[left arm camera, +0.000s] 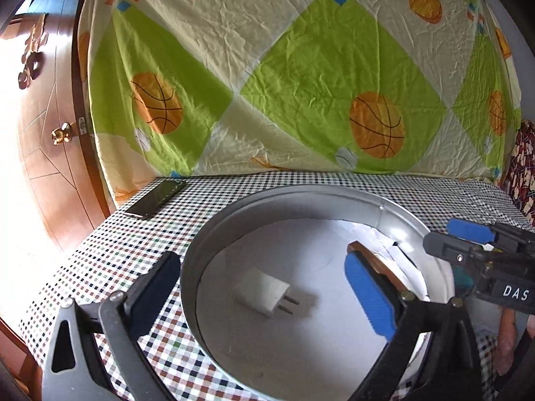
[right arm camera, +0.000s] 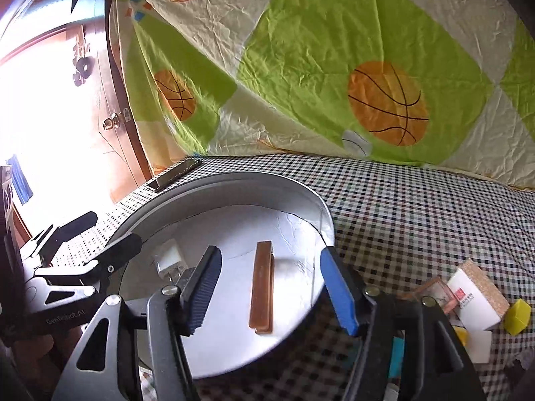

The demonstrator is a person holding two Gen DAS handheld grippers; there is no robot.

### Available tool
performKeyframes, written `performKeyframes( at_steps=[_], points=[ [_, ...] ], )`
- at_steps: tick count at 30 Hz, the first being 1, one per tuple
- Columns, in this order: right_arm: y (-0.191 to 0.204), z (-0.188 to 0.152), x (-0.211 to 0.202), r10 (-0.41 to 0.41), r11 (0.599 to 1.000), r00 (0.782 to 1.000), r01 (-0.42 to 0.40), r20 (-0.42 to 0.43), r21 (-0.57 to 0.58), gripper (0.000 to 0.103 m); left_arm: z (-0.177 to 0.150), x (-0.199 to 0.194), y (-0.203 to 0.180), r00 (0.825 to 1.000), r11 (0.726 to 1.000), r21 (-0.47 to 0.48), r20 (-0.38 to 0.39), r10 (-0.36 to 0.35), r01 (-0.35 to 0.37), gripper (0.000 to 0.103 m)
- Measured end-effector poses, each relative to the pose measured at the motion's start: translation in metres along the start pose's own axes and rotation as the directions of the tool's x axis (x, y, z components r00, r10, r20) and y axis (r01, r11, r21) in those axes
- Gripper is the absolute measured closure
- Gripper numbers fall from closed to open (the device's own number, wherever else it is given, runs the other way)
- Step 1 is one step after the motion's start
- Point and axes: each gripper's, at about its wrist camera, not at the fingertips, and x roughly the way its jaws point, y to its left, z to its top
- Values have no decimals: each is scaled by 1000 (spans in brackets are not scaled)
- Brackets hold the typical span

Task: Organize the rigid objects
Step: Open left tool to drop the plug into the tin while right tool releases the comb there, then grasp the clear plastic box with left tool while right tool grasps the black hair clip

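Note:
A round metal tray (left arm camera: 284, 205) with a white liner stands on the checked tablecloth. A white charger plug (left arm camera: 264, 292) lies on the liner, between the wide-apart fingers of my left gripper (left arm camera: 264, 290), and neither pad touches it. A brown bar (right arm camera: 262, 287) rests in the tray (right arm camera: 234, 188) between the fingers of my right gripper (right arm camera: 271, 290), which stands open and clear of it. In the left wrist view the bar (left arm camera: 378, 259) is mostly hidden behind my blue finger. The right gripper (left arm camera: 448, 237) reaches in over the tray's right rim, the left gripper (right arm camera: 100, 234) over its left rim.
A dark phone (left arm camera: 155, 198) lies at the table's back left corner. Right of the tray sit a white box with a cork face (right arm camera: 478, 297), a yellow block (right arm camera: 518, 315) and a small brown frame (right arm camera: 438, 292). A patterned sheet hangs behind; a wooden door stands left.

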Motion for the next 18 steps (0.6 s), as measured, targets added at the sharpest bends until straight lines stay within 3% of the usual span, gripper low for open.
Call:
performKeyframes(
  at_steps=[4, 9, 18],
  points=[
    [-24, -22, -48, -48, 999, 998, 49, 51, -8, 39, -10, -24, -22, 998, 999, 1, 36, -54, 54, 3],
    [-68, -46, -94, -190, 982, 976, 188, 106, 34, 30, -19, -42, -66, 988, 988, 34, 42, -152, 150, 1],
    [-146, -81, -136, -340, 933, 938, 328, 66, 148, 30, -39, -42, -154, 953, 944, 136, -61, -295, 301, 1]
  ],
)
